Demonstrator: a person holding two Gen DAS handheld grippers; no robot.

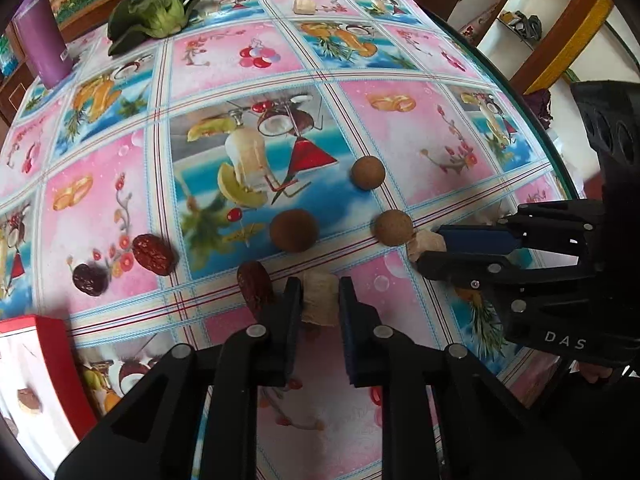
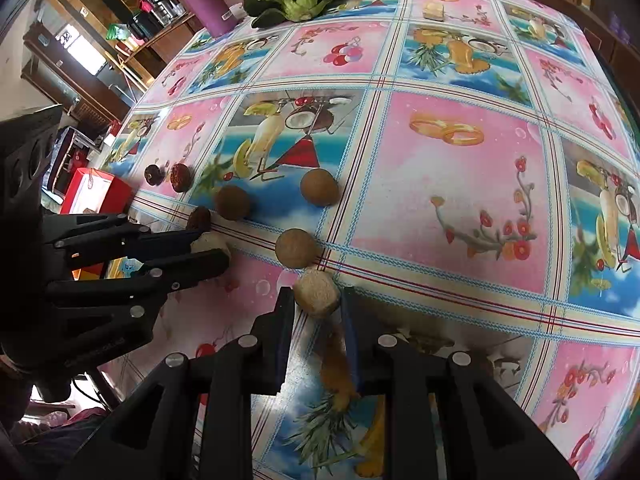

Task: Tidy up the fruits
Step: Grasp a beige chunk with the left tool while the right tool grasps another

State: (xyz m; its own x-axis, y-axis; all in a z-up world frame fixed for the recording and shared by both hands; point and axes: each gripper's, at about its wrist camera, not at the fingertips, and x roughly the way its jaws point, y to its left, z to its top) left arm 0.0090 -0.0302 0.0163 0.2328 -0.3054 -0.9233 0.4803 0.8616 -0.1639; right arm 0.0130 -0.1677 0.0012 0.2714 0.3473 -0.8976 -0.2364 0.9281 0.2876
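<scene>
Each gripper closes its fingers on a pale chunk: left gripper (image 1: pixel 320 300) on one chunk (image 1: pixel 320 298), right gripper (image 2: pixel 318 300) on another (image 2: pixel 316 294). Three brown fruits (image 1: pixel 294 230) and dates (image 1: pixel 154 254) lie scattered on the counter (image 1: pixel 420 140); sorting looks barely begun.

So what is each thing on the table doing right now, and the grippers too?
Left gripper: shut on a pale chunk.
Right gripper: shut on another pale chunk.
Three brown round fruits: loose on the tablecloth, apart from each other.
Red dates: lying loose on the cloth.
Leafy green vegetable: lying at the far side.
Purple bottle: standing upright.
Red box: at the table edge.
</scene>
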